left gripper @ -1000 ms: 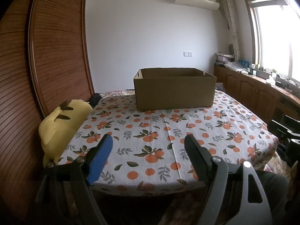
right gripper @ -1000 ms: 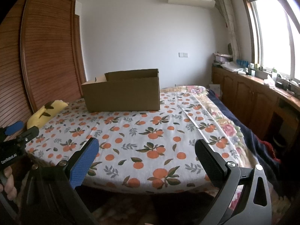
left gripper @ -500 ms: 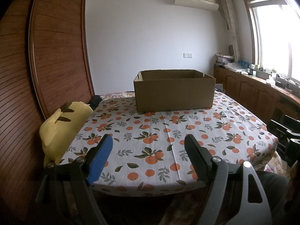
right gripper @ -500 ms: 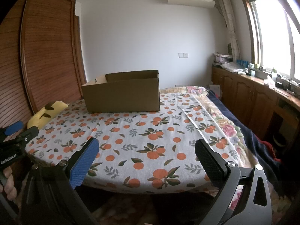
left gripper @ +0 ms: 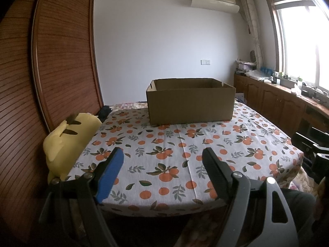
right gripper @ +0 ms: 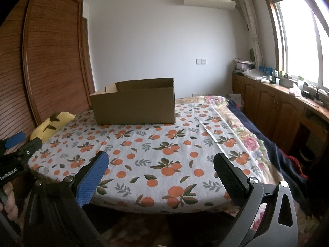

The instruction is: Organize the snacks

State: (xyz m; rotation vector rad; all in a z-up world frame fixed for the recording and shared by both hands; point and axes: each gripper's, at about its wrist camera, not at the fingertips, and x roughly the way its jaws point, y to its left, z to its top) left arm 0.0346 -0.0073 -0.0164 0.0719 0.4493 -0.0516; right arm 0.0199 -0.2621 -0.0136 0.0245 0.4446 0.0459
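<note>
Left wrist view: left gripper [left gripper: 162, 160] jaws apart, nothing between them; one pad ribbed blue, the other black. Ahead is a tablecloth [left gripper: 185, 144], thin printed fabric with oranges and leaves, creased down the middle. Open-topped cardboard box [left gripper: 190, 101], plain brown, rectangular, sits at the cloth's far edge, about centred. Soft yellow plush pillow [left gripper: 67, 138] lies against the left edge, beside a slatted wooden door [left gripper: 61, 57]. No snacks visible.

Right wrist view: right gripper [right gripper: 160, 168] jaws also wide apart and empty, pads knurled. Box [right gripper: 133, 101] appears at the far left corner. This view adds a floral quilt [right gripper: 242, 131] along the right edge and a hand [right gripper: 7, 195] holding the left gripper [right gripper: 23, 142].
</note>
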